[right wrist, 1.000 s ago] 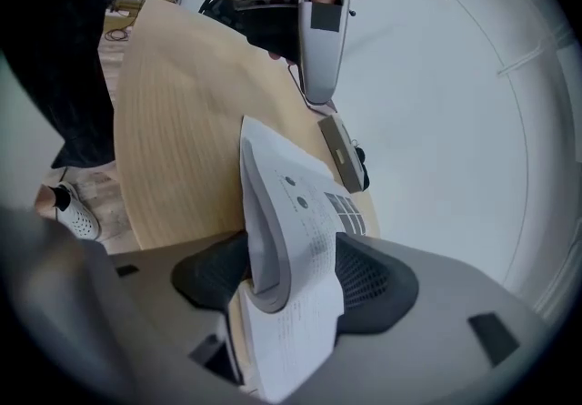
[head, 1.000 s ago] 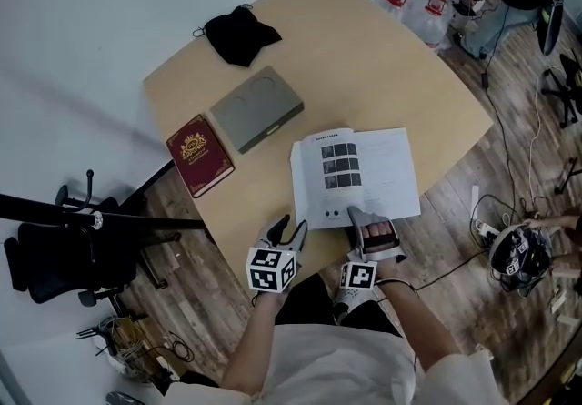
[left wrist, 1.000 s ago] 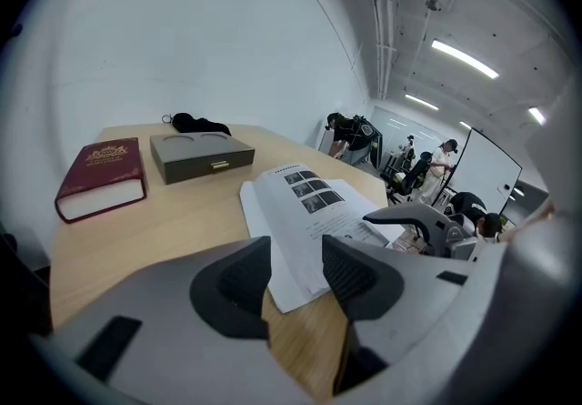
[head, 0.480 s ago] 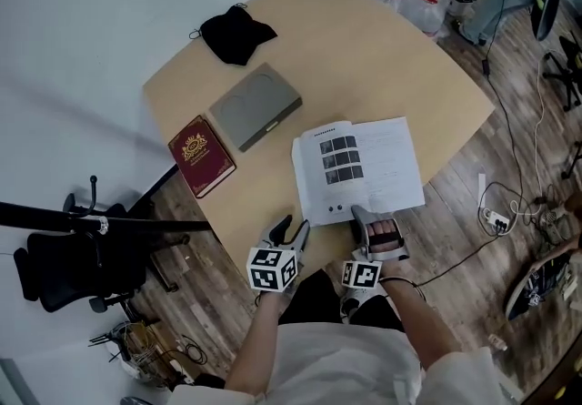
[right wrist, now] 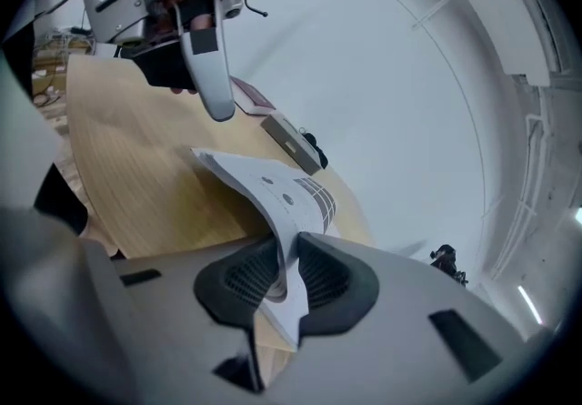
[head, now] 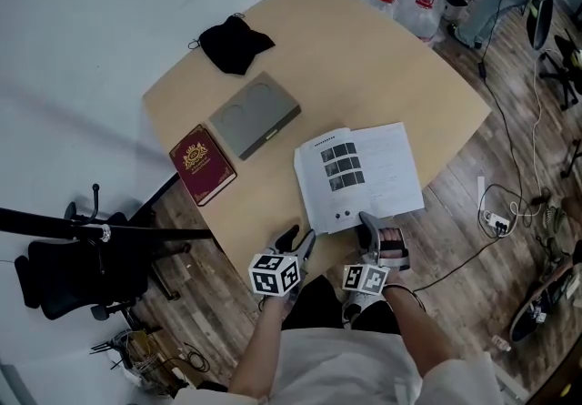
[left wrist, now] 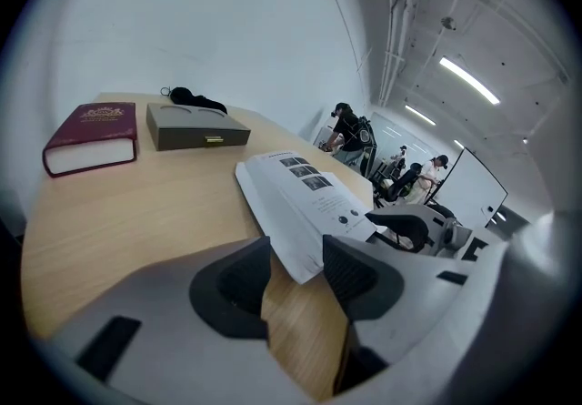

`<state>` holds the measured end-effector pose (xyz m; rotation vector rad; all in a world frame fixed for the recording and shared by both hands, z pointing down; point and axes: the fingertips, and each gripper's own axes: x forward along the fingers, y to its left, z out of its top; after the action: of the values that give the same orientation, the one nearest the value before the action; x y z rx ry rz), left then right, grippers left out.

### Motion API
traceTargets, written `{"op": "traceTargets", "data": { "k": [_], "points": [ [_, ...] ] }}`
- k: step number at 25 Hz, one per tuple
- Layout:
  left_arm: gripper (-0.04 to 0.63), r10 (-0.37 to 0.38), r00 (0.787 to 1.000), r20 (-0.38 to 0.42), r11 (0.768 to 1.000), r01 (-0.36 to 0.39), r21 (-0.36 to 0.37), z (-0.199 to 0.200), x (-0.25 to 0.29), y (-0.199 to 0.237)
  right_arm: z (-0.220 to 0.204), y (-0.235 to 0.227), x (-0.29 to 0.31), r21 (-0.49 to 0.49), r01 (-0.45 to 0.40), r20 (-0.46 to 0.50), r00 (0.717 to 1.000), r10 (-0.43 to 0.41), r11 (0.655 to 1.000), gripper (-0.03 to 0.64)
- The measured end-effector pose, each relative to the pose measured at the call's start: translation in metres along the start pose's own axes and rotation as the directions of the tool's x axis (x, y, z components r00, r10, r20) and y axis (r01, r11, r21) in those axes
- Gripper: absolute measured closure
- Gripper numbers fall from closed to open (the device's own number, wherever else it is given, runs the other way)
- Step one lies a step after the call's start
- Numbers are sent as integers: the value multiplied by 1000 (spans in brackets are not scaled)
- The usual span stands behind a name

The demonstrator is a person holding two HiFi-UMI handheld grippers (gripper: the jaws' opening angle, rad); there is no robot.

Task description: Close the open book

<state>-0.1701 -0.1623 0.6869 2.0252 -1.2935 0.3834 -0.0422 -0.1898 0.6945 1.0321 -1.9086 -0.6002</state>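
Open book (head: 359, 177), its print unreadable

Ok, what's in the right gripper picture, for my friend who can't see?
The right tool, whose jaws have just been closing, pinches the page edge of the open book, curling it up off the wooden table. The left tool hovers beyond, open.

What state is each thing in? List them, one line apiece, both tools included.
open book: open, near page edge bent upward.
red book: closed, lying flat.
grey box: drawer shut.
black pouch: slumped, untouched.
left tool: jaws apart, gripping nothing; the open book's corner lies at its tips.
right tool: jaws have just been closing, now pinching the open book's page edge.
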Motion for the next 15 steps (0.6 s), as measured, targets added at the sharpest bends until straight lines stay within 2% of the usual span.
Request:
{"op": "traceTargets", "data": {
  "k": [2, 3, 5, 8, 9, 12, 15],
  "points": [
    [410, -5, 1000, 8, 1000, 5, -18, 0, 1, 1, -2, -2, -1, 43, -1, -6, 1000, 1, 999, 546],
    [410, -17, 1000, 20, 998, 18, -52, 0, 1, 1, -2, -2, -2, 61, -2, -8, 1000, 3, 998, 546],
    [405, -70, 996, 57, 981, 79, -178, 1, 3, 1, -3, -3, -2, 89, -3, -9, 1000, 4, 996, 548],
    [343, -174, 980, 101, 902, 199, -382, 0, 13, -3, -5, -6, -2, 124, -1, -17, 1000, 3, 992, 551],
    [330, -195, 976, 98, 883, 219, -416, -3, 16, -5, -6, -7, -3, 137, 0, -20, 1000, 3, 991, 551],
    [301, -233, 969, 82, 849, 244, -470, -13, 27, -10, -8, -8, -4, 172, 0, -27, 1000, 5, 985, 552],
    [266, -290, 951, 109, 788, 302, -537, -12, 35, -22, -7, -8, -3, 187, -3, -27, 1000, 8, 982, 552]
  ]
}}
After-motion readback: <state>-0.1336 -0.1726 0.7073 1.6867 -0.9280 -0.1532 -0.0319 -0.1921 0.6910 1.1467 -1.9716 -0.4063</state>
